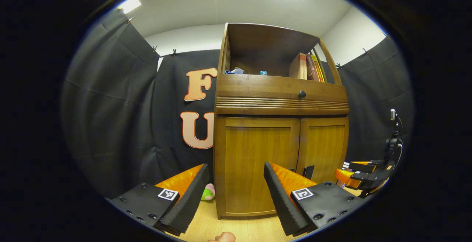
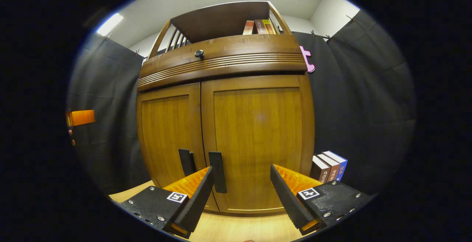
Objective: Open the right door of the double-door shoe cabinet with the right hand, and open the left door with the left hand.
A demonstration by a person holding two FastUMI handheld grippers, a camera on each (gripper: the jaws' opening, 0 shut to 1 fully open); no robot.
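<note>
We hold the right gripper (image 2: pixel 241 186) spread wide, low before the closed shoe cabinet (image 2: pixel 225 124); the right door's handle (image 2: pixel 217 171), a dark upright bar, stands just above and beside our left finger, so we judge a short shift left brings it between the jaws. The left gripper (image 1: pixel 236 190), also spread, faces the left door (image 1: pixel 256 164), farther back
</note>
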